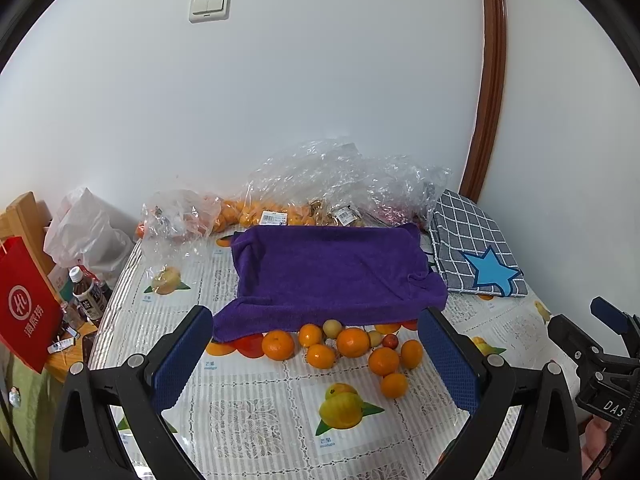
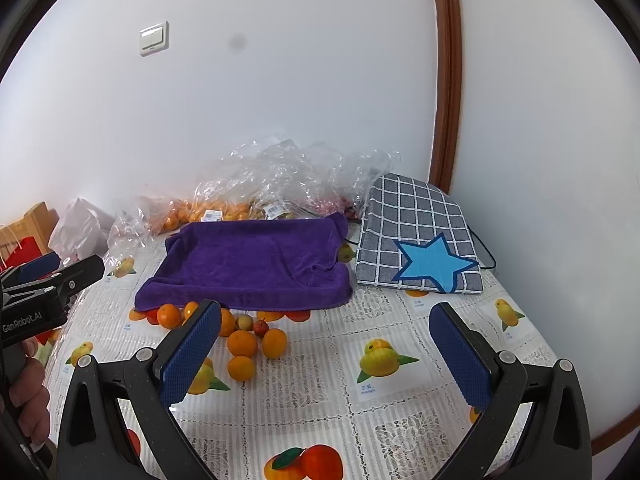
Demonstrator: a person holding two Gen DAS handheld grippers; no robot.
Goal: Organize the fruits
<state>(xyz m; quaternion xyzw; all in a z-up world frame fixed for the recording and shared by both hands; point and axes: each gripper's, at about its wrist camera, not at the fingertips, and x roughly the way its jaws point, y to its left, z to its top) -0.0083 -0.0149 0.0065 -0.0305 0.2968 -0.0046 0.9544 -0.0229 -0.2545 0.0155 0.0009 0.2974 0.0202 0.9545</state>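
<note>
Right wrist view: left gripper (image 2: 38,270) reads "GenRobot.AI".

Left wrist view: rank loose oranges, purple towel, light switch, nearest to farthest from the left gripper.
1. Loose oranges, on the table just ahead of the left gripper.
2. Purple towel, behind the oranges, mid-table.
3. Light switch, high on the far wall, left.

White wall (image 1: 320,100), light switch (image 1: 209,5), wooden trim (image 1: 490,80)

"genrobot.ai" on the left gripper (image 2: 60,270); "das" on the right gripper (image 1: 612,320).
</note>
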